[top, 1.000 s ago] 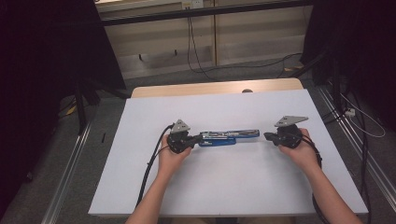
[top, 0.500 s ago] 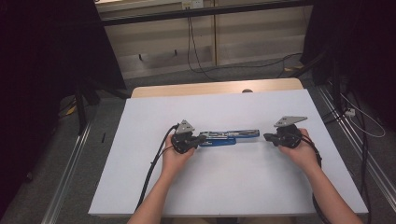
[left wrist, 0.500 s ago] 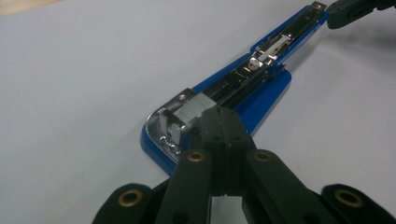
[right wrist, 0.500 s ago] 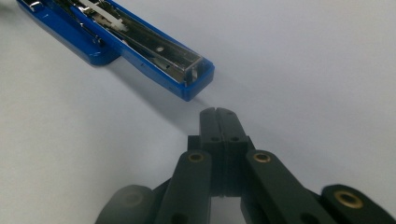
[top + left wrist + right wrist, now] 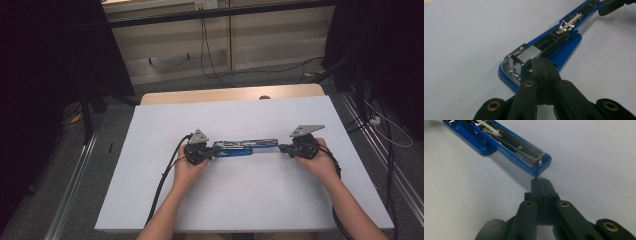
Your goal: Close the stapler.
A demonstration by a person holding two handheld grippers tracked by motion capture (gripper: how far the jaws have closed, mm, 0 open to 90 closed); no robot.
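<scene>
1. A blue stapler [image 5: 245, 148] lies swung open flat on the white surface [image 5: 250, 200], about midway between its left and right edges, with a strip of staples [image 5: 529, 55] sitting in the channel at its left end.
2. The left gripper [image 5: 200, 150] has its jaws pressed together with nothing between them; their tip rests at or just over the staples. A push from here could, I judge, knock the strip askew or out of the channel.
3. The right gripper [image 5: 540, 181] also has its jaws pressed together, empty, with their tip just at the stapler's other end. I cannot tell whether it touches the blue plastic.
4. With nothing pinched, the stapler is only braced end to end. Uneven pressure could make it slide or pivot on the smooth surface, or let the hinged halves fold.
5. The hinge in the middle is small and dim in the high view, so its angle is hard to read.
6. In the left gripper view the jaws cover the near edge of the staples, hiding the contact.
7. The stapler's far end is cut off in both gripper views.
</scene>
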